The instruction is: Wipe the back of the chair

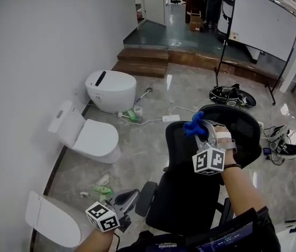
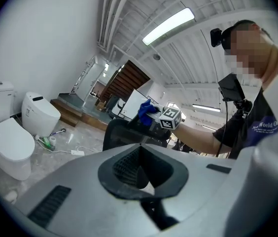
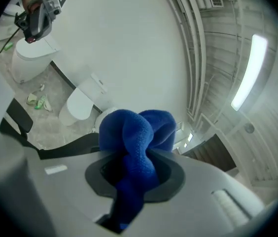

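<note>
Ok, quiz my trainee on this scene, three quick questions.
1. Multiple choice: the right gripper holds A) a crumpled blue cloth, B) a white sponge, C) nothing.
2. True or false: the left gripper is clamped on the black mesh office chair.
3. How many white toilets stand along the white wall?
Key: 1 A; 2 false, its jaws are shut and empty; 3 three.

3 toilets (image 1: 96, 139) left — chair (image 1: 182, 193) right
</note>
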A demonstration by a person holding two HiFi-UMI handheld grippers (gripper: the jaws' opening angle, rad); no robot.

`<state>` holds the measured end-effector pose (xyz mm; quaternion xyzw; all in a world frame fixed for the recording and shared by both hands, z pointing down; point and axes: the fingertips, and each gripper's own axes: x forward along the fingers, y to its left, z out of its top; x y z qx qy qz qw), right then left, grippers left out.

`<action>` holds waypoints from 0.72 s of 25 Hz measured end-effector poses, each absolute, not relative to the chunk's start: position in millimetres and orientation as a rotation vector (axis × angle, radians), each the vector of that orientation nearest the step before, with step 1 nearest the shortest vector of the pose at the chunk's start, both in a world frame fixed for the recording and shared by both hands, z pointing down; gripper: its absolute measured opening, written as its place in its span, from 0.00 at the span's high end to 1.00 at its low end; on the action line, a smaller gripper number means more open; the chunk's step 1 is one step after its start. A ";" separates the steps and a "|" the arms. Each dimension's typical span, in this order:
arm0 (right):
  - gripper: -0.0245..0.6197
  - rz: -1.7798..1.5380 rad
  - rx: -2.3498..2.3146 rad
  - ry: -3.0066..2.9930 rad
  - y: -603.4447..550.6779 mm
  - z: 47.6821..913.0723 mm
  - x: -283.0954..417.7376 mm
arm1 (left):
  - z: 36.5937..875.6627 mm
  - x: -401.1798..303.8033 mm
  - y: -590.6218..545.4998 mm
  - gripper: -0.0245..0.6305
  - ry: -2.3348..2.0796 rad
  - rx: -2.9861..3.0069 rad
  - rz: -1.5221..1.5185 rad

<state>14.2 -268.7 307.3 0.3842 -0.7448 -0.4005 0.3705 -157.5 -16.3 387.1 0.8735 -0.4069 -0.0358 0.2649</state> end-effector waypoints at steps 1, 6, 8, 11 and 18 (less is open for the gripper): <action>0.86 -1.023 0.992 -1.921 -270.7 307.2 10.0 | 387.4 -160.4 -14.6 0.96 -1.107 2.354 -0.094; 0.86 -1.021 1.003 -1.889 -274.4 308.9 33.6 | 386.4 -166.0 -9.5 0.96 -1.125 2.348 -0.075; 0.86 -1.000 1.019 -1.815 -281.1 314.0 59.4 | 386.4 -158.6 -11.0 0.96 -1.113 2.350 -0.068; 0.86 -0.959 1.052 -1.694 -284.4 319.8 113.0 | 383.6 -135.4 -14.6 0.96 -1.074 2.367 -0.065; 0.86 -0.854 1.088 -1.496 -256.5 322.6 232.0 | 378.1 -81.0 -24.9 0.96 -0.952 2.435 -0.061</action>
